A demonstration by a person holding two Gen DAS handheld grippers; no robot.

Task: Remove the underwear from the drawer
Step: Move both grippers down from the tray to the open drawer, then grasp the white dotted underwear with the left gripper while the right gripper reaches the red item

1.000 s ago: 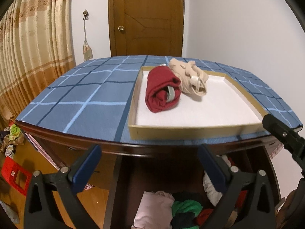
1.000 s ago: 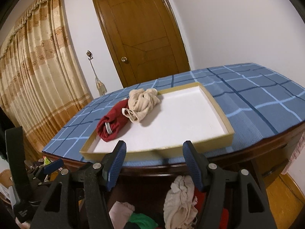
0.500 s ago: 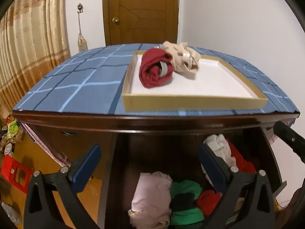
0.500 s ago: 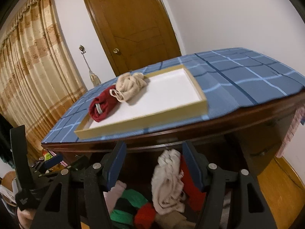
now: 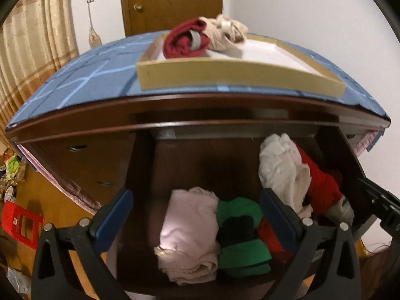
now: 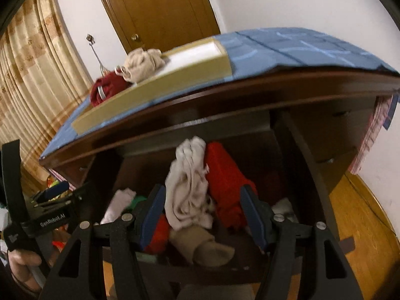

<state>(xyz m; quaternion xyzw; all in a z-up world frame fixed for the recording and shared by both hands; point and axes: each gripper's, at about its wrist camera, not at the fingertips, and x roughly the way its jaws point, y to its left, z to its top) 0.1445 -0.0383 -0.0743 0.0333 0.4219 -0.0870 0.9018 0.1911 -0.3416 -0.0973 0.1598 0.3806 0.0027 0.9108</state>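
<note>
The open drawer of the dark wooden cabinet holds several pieces of underwear: a pale pink folded piece, a green one, a cream one and a red one. My left gripper hovers open above the pink and green pieces, touching nothing. My right gripper is open over the cream piece and the red piece, which show between its blue pads without being pinched. A beige piece lies at the drawer's front.
On the blue checked cabinet top stands a shallow yellow tray holding a dark red roll and a beige bundle. A hand holds the left gripper's body. A wooden door and curtains stand behind; closed drawers flank the open one.
Both grippers have sunk and tipped downward. The cabinet top and tray slid up in both views, and the drawer's contents now fill the lower half. Jaw widths look the same.
</note>
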